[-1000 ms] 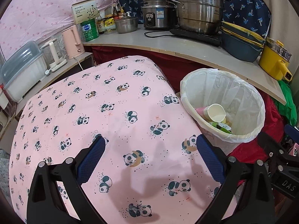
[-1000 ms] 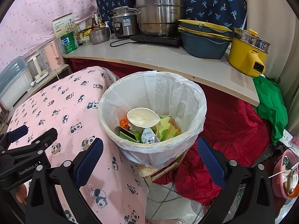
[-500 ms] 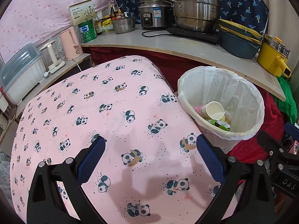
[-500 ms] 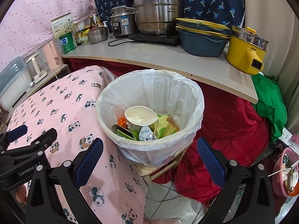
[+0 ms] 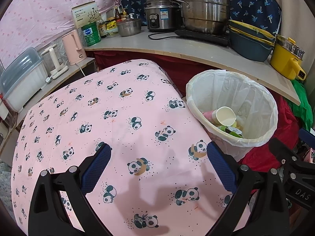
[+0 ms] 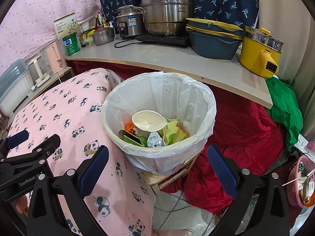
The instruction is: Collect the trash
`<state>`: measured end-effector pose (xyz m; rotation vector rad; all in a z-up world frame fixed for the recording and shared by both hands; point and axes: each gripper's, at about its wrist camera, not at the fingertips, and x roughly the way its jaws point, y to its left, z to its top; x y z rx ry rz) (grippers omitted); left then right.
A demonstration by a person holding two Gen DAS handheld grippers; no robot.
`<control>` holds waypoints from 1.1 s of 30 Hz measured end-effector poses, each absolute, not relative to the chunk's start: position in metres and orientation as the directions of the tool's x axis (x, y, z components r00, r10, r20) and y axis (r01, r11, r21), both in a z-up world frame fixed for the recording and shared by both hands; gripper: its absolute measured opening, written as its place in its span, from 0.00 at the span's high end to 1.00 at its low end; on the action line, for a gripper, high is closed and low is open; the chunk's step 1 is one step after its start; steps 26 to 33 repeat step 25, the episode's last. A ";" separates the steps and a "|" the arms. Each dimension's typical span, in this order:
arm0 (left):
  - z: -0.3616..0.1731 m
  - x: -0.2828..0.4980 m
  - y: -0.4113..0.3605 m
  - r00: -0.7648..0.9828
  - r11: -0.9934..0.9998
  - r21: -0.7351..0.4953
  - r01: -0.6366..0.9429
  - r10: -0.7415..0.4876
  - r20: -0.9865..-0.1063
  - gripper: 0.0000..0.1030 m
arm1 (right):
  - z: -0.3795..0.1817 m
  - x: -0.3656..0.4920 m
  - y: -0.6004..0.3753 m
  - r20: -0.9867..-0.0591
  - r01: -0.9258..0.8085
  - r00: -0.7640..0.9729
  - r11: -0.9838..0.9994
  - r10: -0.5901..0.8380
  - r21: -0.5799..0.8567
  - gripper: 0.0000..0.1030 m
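A white-lined trash bin stands beside the pink panda-print table. Inside lie a crushed white paper cup, green and yellow wrappers and a silver packet. The bin also shows in the left wrist view with the cup in it. My left gripper is open and empty above the table's near part. My right gripper is open and empty, just in front of the bin's near rim.
A wooden counter behind holds steel pots, a rice cooker, blue basins and a yellow electric pot. Red cloth and green cloth lie right of the bin. A pink basket sits far right.
Both views have drifted slightly; the bin sits a little lower and closer in the right wrist view. Both grippers stay open and empty.
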<state>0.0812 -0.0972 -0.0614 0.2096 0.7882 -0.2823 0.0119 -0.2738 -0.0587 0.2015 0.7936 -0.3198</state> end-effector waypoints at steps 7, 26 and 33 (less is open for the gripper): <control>-0.062 0.080 -0.098 0.671 0.940 0.081 0.330 -0.173 -0.721 0.09 | -0.059 0.012 -0.273 -0.726 0.356 0.657 0.932 -0.205 0.059 0.06; -0.062 0.084 -0.093 0.668 0.941 0.047 0.335 -0.202 -0.716 0.09 | -0.060 0.013 -0.272 -0.724 0.358 0.659 0.932 -0.205 0.062 0.06; -0.062 0.084 -0.093 0.668 0.941 0.047 0.335 -0.202 -0.716 0.09 | -0.060 0.013 -0.272 -0.724 0.358 0.659 0.932 -0.205 0.062 0.06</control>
